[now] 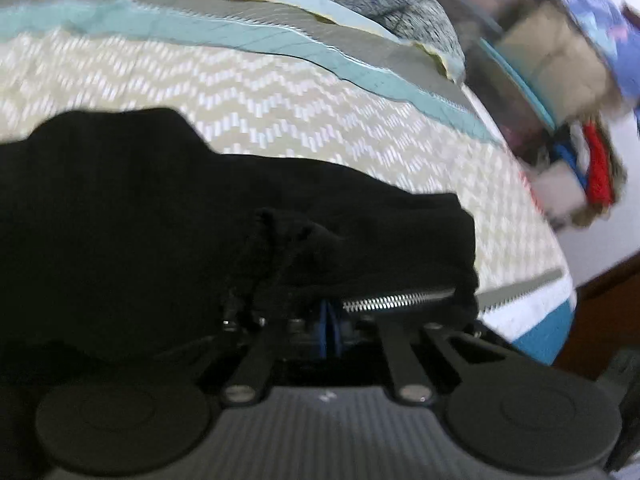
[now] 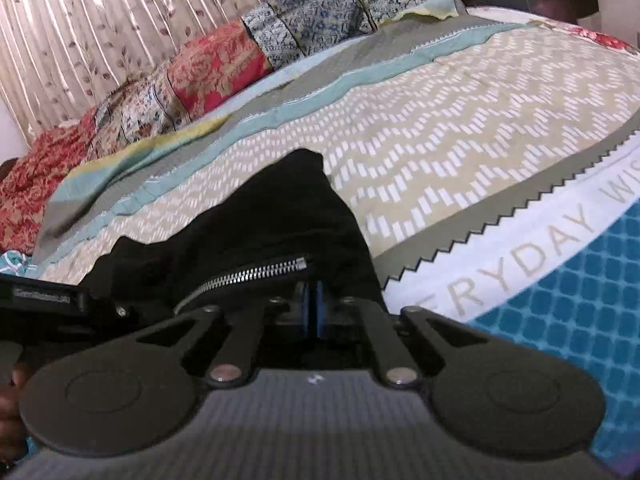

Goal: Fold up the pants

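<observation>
Black pants (image 1: 160, 216) with a silver zipper (image 1: 396, 300) lie bunched on a bed with a beige zigzag cover. In the left wrist view my left gripper (image 1: 330, 320) has its blue pads together, shut on the black cloth near the zipper and a drawstring (image 1: 272, 248). In the right wrist view the pants (image 2: 280, 220) rise to a peak in front of my right gripper (image 2: 313, 304), whose blue pads are closed on the cloth just right of the zipper (image 2: 256, 274). The left gripper's body (image 2: 44, 300) shows at the left edge there.
The bed cover (image 2: 460, 132) stretches ahead with teal and grey bands. Patterned pillows and quilts (image 2: 224, 64) line the far edge by a leaf-print curtain (image 2: 100, 20). In the left view, cluttered shelves (image 1: 560, 80) stand past the bed's right edge.
</observation>
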`<state>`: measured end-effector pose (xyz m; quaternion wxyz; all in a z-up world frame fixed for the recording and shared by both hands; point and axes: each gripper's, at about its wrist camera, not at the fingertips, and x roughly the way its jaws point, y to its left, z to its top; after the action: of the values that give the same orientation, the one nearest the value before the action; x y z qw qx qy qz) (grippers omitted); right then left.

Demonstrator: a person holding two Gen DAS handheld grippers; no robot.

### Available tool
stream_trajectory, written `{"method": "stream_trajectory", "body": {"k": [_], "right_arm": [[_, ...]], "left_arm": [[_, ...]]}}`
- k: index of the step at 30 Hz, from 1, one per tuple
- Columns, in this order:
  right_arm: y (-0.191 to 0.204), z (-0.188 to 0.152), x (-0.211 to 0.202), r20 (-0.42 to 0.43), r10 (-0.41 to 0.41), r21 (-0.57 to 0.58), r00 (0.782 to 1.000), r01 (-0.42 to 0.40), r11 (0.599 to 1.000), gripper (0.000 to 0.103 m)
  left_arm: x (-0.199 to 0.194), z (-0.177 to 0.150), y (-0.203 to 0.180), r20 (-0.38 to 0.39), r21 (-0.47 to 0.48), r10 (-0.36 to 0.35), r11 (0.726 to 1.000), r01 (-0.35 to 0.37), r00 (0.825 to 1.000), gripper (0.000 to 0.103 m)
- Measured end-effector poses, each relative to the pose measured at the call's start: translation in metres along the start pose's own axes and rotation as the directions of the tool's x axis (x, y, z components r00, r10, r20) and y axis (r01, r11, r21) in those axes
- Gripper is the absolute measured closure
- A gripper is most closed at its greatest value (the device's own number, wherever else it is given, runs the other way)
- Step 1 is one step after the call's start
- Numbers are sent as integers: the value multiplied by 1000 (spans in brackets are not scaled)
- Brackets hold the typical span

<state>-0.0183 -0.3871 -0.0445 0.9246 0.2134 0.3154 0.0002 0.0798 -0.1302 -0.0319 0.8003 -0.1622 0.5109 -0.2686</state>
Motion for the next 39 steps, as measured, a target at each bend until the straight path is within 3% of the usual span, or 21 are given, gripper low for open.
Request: {"method": "stream_trajectory", "body": {"k": [4, 7, 10, 14, 18, 20, 24, 26, 27, 30, 32, 35, 37, 38, 39], "right_arm": [[1, 2, -10, -15, -4, 26, 1000, 5, 1000, 99], [-1, 7, -17, 7, 2, 98, 1000, -2, 995, 89], [14, -2, -33, 59, 2, 83, 998, -7, 997, 86], [45, -19, -40, 24, 72, 44, 997, -73, 996, 86], [90, -33, -33, -41, 161, -36, 986, -162, 986, 86], [117, -37, -29, -79, 203, -82, 976, -210, 974, 86], [170, -41, -11, -157, 274, -169, 949, -300, 939, 86], [197, -41, 0, -195, 307, -194, 932, -343, 919, 86], [212, -41, 6, -211, 326, -204, 921, -368, 907, 86], [258, -41, 25, -252, 378, -234, 891, -435, 870, 86], [286, -42, 42, -289, 406, -210, 867, -471, 857, 86], [316, -50, 73, -352, 433, -107, 830, -496, 862, 86], [331, -63, 100, -433, 436, -22, 789, -492, 870, 86], [335, -74, 114, -493, 396, -3, 774, -457, 889, 88], [334, -88, 129, -544, 342, 2, 766, -406, 914, 95]], "left_arm": [[-19, -2, 5, 7, -21, -33, 999, 33, 999, 95], [-53, -13, 13, 67, -7, -94, 996, 94, 993, 76], [-95, -28, 38, 117, -7, -119, 993, 120, 986, 76], [-148, -51, 87, 198, -95, -112, 987, 133, 974, 76], [-204, -79, 131, 325, -193, -68, 972, 136, 943, 70], [-231, -95, 147, 391, -221, -21, 968, 116, 920, 60], [-277, -126, 187, 481, -333, 143, 942, 30, 865, 39], [-292, -136, 214, 491, -432, 215, 902, 22, 844, 23], [-297, -139, 227, 501, -478, 239, 878, 36, 832, 22], [-300, -139, 257, 514, -553, 262, 829, 82, 817, 12], [-293, -132, 273, 509, -586, 267, 804, 102, 818, 1], [-277, -124, 293, 486, -621, 281, 778, 100, 828, 0], [-273, -124, 302, 500, -613, 275, 782, 111, 821, 1], [-270, -121, 299, 508, -600, 275, 793, 107, 816, 6], [-268, -117, 297, 518, -576, 262, 810, 106, 814, 20]]}}
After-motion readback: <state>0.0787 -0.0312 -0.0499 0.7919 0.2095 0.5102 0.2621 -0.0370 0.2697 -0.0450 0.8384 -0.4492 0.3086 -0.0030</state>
